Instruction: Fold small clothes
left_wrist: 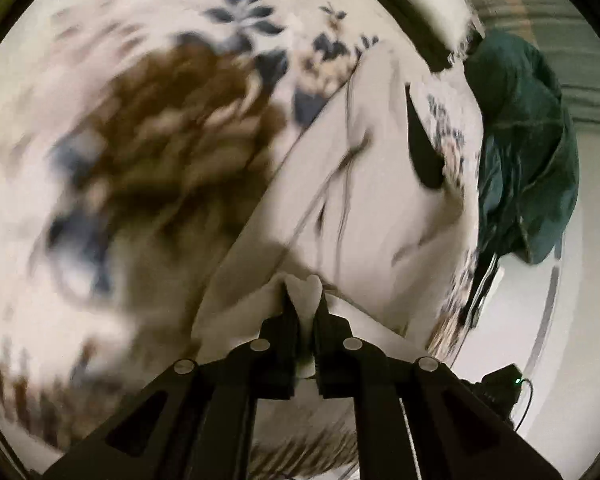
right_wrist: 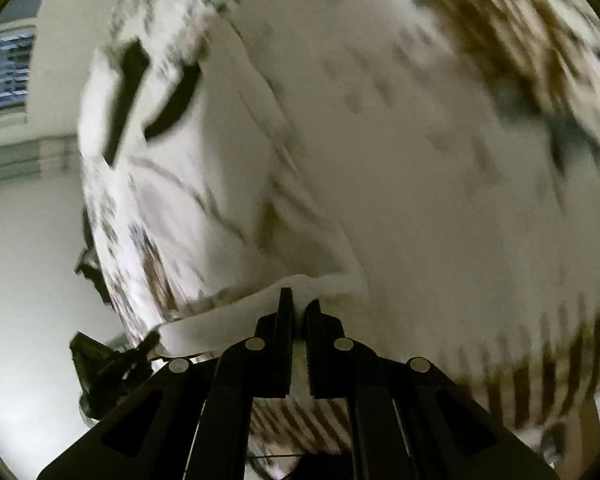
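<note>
A cream white garment [left_wrist: 364,184] with thin dark lines lies over a floral cloth. My left gripper [left_wrist: 305,292] is shut on a bunched edge of this garment, which pokes up between the fingers. In the right wrist view the same white garment [right_wrist: 204,208] hangs and stretches to the left. My right gripper [right_wrist: 298,304] is shut on its edge. Both views are blurred by motion. Two black patches [right_wrist: 128,92] show on the garment's far end.
A floral cloth [left_wrist: 140,140] in brown, blue and white covers the surface, and shows in the right wrist view [right_wrist: 480,120]. A dark green garment [left_wrist: 528,140] lies at its right edge. A black device [left_wrist: 496,388] with a green light sits low right. Pale floor [right_wrist: 28,280] is left.
</note>
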Demonstrator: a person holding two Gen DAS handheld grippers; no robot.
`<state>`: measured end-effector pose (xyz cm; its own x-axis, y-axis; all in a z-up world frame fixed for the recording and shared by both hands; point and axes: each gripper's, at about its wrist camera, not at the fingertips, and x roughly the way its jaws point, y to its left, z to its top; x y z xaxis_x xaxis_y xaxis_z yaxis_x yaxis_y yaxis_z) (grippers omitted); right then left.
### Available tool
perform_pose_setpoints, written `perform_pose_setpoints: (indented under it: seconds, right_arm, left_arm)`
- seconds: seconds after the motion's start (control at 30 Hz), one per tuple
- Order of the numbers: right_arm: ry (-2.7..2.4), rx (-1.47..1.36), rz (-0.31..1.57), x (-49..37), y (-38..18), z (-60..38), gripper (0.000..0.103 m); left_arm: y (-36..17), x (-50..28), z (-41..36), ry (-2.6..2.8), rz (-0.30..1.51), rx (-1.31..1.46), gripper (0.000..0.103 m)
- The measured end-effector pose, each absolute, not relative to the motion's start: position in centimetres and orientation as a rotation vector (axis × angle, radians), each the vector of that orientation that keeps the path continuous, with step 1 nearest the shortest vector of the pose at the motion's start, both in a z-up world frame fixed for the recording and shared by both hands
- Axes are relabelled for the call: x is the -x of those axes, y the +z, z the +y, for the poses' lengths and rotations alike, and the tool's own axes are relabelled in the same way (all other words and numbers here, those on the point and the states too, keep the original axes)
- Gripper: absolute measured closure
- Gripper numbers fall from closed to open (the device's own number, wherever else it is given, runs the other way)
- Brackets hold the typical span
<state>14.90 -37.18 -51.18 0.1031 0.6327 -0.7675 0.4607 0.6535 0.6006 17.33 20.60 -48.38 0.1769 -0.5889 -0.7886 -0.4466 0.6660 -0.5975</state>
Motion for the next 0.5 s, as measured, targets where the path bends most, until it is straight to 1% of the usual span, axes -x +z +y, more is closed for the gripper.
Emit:
perform_pose_setpoints:
  seconds: [0.03, 0.07, 0.1, 0.13, 0.17, 0.2, 0.27, 0.33, 0.4, 0.5]
  right_arm:
    - [0.16, -0.948, 1.507, -16.7, -51.2, -37.5, 0.097]
    - [0.172, -0.972, 1.494, -18.4, -51.6, -37.6, 0.096]
    - [0.172, -0.988, 1.492, -19.8, -52.1, -37.0, 0.087]
    - [0.158, -0.995, 1.503, -20.6, -52.4, -37.7, 0.064]
    - [0.151, -0.998, 1.495, -20.8, -52.3, -38.5, 0.053]
    - [0.152, -0.99, 1.471, -20.8, -52.1, -38.1, 0.044]
    - [0.132, -0.885, 1.448, -20.1, -51.1, -38.5, 0.043]
    - [0.109, -0.799, 1.47, -19.7, -51.6, -38.0, 0.043]
    - [0.113, -0.787, 1.499, -19.2, -52.4, -38.2, 0.043]
    - [0.112, -0.769, 1.509, -19.6, -54.0, -36.6, 0.043]
  left_arm:
    - [-49.2, -19.9, 20.2, -0.124, 1.442, 0.965, 0.094]
    - [-49.5, -21.2, 20.5, -0.102, 1.437, 0.979, 0.086]
    - [-49.3, -21.3, 21.6, -0.078, 1.409, 0.989, 0.074]
    - [-48.7, -21.3, 22.3, -0.075, 1.371, 0.99, 0.066]
    - [-48.0, -21.5, 22.4, -0.072, 1.336, 0.974, 0.045]
    - [-47.2, -20.6, 23.1, -0.057, 1.304, 0.93, 0.037]
    - [-47.2, -20.7, 22.5, -0.03, 1.298, 0.843, 0.037]
    - [-47.5, -20.8, 21.7, -0.032, 1.34, 0.74, 0.037]
    - [-47.9, -21.4, 20.2, -0.051, 1.36, 0.652, 0.037]
    - [-49.9, -24.1, 16.1, -0.106, 1.399, 0.56, 0.037]
